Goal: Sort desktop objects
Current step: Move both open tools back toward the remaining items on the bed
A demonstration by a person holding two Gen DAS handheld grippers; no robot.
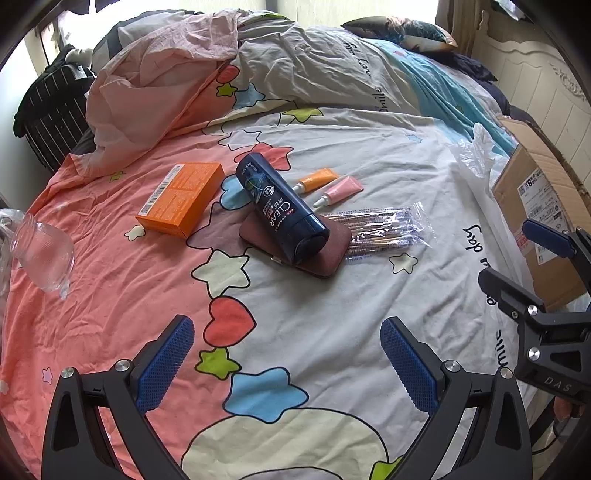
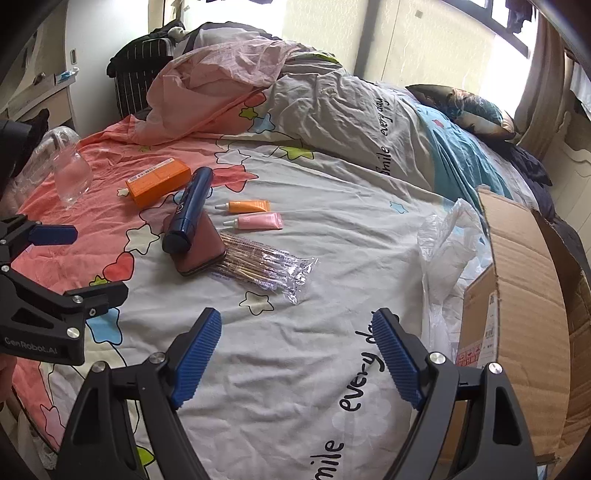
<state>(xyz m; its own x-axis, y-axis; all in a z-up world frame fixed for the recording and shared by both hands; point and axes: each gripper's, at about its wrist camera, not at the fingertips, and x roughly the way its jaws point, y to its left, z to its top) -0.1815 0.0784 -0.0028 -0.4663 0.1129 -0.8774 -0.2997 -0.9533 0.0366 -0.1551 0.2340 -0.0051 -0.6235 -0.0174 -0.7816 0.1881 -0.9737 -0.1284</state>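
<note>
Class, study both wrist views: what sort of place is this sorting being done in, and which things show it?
Most likely a bedroom, despite the "desktop" task. The items lie on a bed's patterned duvet, a pillow sits at the far end, and a carved white headboard runs along the right side.

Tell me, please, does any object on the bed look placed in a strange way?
Yes. The dark blue bottle lies on its side across the brown case, one end propped on it, so it sits tilted and might roll off. The other items lie flat on the bedsheet.
</note>
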